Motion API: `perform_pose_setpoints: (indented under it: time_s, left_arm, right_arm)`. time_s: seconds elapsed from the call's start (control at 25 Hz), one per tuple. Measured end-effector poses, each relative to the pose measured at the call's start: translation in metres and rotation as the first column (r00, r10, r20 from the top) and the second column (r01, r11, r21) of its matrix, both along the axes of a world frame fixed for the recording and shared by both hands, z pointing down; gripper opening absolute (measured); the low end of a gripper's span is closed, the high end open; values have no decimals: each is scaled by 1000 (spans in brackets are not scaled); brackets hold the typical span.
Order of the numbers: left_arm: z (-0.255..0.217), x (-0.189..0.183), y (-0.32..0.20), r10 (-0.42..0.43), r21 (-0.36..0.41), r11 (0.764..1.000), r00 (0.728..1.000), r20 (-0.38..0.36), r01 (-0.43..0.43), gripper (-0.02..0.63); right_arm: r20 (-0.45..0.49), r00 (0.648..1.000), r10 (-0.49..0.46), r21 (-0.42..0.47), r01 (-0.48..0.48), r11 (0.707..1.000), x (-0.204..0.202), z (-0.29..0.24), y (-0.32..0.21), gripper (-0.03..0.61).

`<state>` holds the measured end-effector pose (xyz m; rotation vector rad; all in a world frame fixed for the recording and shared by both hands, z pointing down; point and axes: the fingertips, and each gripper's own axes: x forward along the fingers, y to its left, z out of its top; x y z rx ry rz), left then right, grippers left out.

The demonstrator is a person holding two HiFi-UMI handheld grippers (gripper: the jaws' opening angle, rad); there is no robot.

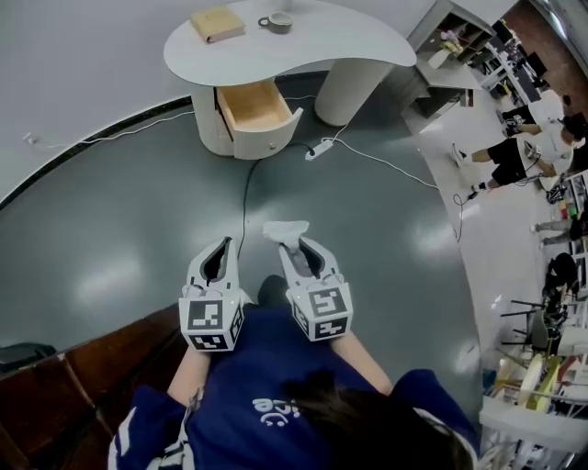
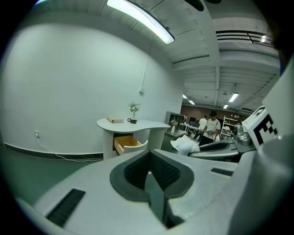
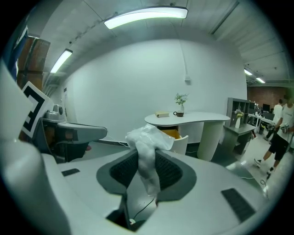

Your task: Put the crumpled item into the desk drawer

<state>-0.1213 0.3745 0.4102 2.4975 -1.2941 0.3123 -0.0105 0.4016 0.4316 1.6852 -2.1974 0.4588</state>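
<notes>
Right gripper view: the right gripper [image 3: 144, 161] is clamped on the crumpled item [image 3: 146, 140], which bunches above its fingers. The left gripper [image 2: 149, 173] has its fingers together, empty. The open desk drawer [image 3: 173, 134] lies well ahead; best keep a firm clamp while carrying.

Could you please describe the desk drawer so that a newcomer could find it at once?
Find the white curved desk by the wall, with a book and a cup on top. Under its end below the book, the drawer stands pulled out; unlike the white desk around it, its inside is bare light wood.
</notes>
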Motion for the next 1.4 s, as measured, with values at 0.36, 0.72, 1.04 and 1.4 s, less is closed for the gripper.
perform_pose_setpoints:
  time_s: [0.36, 0.72, 1.04, 1.4]
  left_arm:
    - [14, 1, -8, -15, -46, 999, 1000, 9, 15, 3]
    - [11, 17, -65, -89, -54, 995, 996, 25, 90, 5]
    - [10, 49, -136, -140, -51, 988, 989, 48, 143, 5]
    - [2, 97, -207, -194, -44, 980, 981, 17, 194, 5]
  right_arm:
    - [13, 1000, -11, -32, 12, 999, 11, 10, -22, 129]
    - [9, 995, -103, -34, 103, 994, 28, 8, -102, 129]
    - [9, 984, -176, -37, 176, 984, 59, 15, -176, 129]
    - [15, 976, -215, -26, 215, 976, 106, 15, -245, 129]
